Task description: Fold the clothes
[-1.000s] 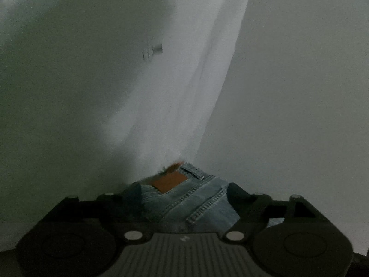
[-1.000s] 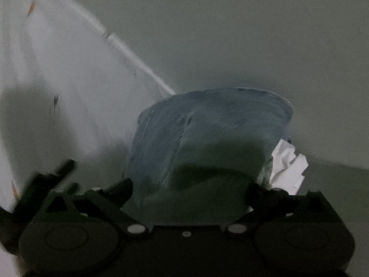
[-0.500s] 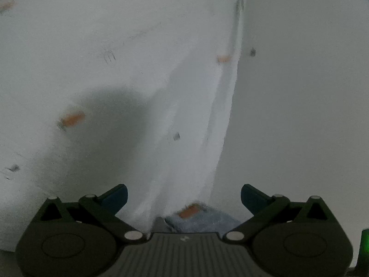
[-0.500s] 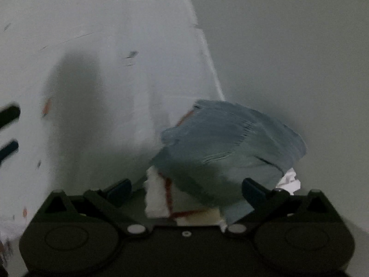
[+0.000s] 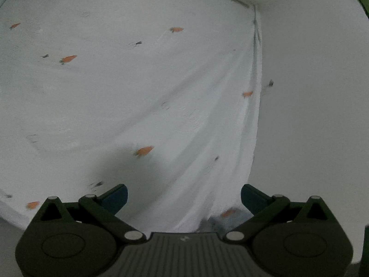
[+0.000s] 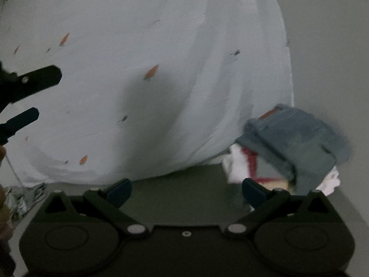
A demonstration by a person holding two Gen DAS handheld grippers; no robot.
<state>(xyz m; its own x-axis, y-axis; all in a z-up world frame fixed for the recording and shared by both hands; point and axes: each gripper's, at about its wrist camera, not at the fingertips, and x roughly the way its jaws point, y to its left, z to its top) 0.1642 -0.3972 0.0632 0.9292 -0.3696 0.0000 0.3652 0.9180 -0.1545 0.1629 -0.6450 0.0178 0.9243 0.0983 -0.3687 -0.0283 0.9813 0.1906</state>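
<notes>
Left gripper (image 5: 184,195): fingers spread wide apart with nothing between them, at the bottom of the left wrist view; it also shows at the left edge of the right wrist view (image 6: 27,99) as two dark fingers, likewise parted.
Right gripper (image 6: 186,190): fingers wide apart and holding nothing, low in its own view above a dark grey surface (image 6: 184,198).
Folded jeans (image 6: 297,138): a compact blue denim bundle at centre right of the right wrist view, lying on top of other garments, just beside the right finger (image 6: 252,190); blurred. In the left wrist view only a sliver of denim (image 5: 221,221) shows at bottom centre, just above the gripper body.
White garment with red trim (image 6: 242,166): under the jeans, its edge sticking out toward the lower left.
White sheet with carrot print (image 6: 161,69): fills most of both views (image 5: 138,92), creased, with small orange carrots scattered over it; the jeans sit at its right edge.
Wall (image 5: 311,115): plain pale surface on the right side of the left wrist view.
</notes>
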